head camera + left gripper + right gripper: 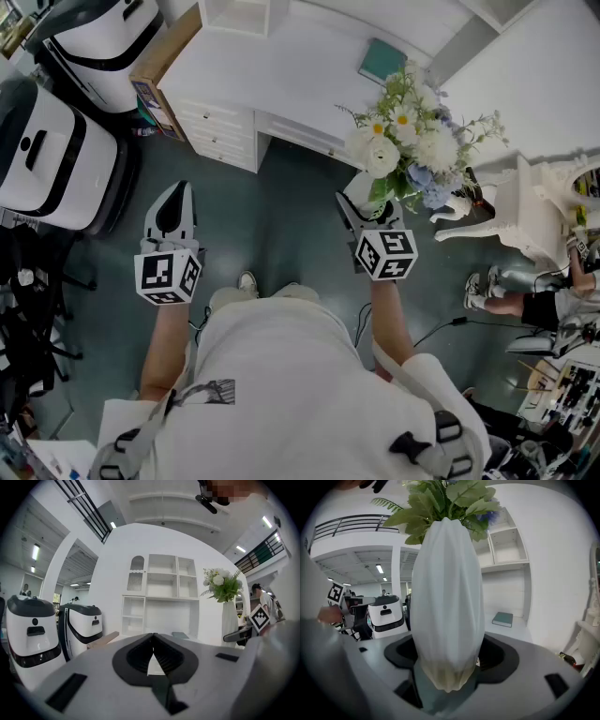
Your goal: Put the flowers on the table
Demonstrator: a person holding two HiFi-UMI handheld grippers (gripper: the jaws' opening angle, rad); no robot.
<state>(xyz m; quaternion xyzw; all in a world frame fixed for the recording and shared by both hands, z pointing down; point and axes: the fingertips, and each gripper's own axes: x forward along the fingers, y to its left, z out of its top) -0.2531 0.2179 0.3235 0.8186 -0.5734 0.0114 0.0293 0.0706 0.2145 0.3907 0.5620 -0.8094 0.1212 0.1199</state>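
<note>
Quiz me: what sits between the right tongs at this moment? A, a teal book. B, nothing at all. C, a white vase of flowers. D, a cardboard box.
C: in the right gripper view the white vase stands between the right tongs, gripped on both sides, while the teal book lies behind it.

tee (281, 375): white | 2 straps (139, 442): grey, black buckles (413, 446) | shoe (247, 281): white
</note>
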